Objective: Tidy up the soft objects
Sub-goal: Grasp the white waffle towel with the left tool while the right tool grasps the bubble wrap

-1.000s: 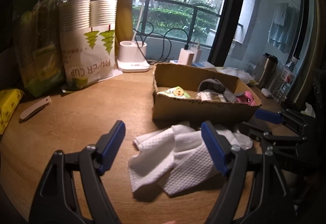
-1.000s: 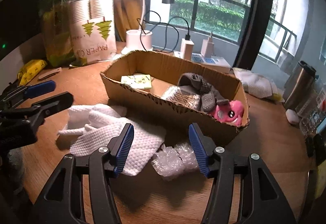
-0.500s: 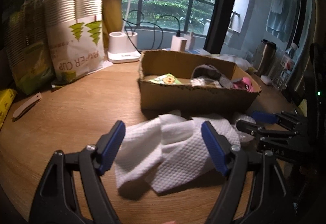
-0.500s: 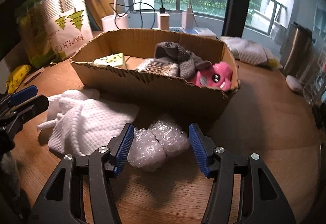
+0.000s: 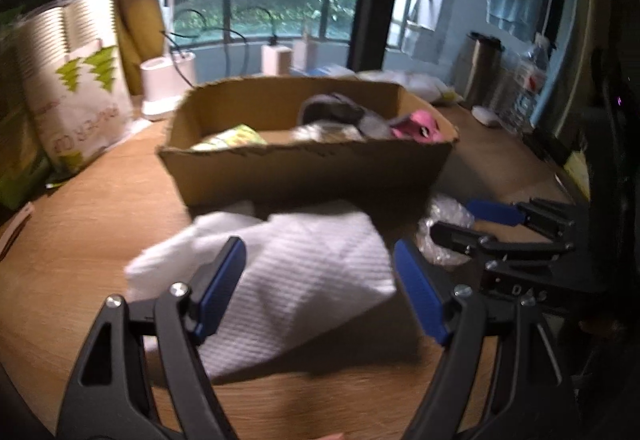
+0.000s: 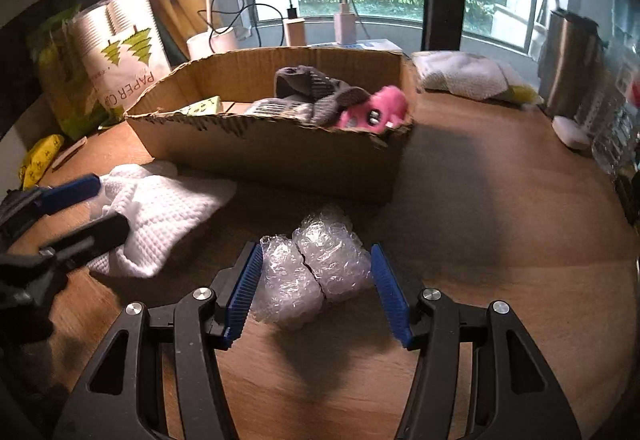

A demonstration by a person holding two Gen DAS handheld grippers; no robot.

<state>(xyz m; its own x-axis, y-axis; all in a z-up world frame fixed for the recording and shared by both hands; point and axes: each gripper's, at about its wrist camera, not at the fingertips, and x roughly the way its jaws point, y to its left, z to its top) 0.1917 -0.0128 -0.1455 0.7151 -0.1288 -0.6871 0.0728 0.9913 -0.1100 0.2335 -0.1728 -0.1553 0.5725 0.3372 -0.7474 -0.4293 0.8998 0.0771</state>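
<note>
Right wrist | our right tool open, astride bubble wrap, ungripped | light, squashy, crushable; we'd pinch mid-bundle.

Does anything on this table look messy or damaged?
Yes. The brown cardboard box has a ragged, torn front rim. A crumpled white cloth and clear bubble wrap lie loose on the wooden table before it.

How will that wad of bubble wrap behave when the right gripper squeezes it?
The bubble wrap looks crumpled and airy, so it's probably very light and will likely compress between the fingers. Its glossy film may slip; the two lobes could unfold.
</note>
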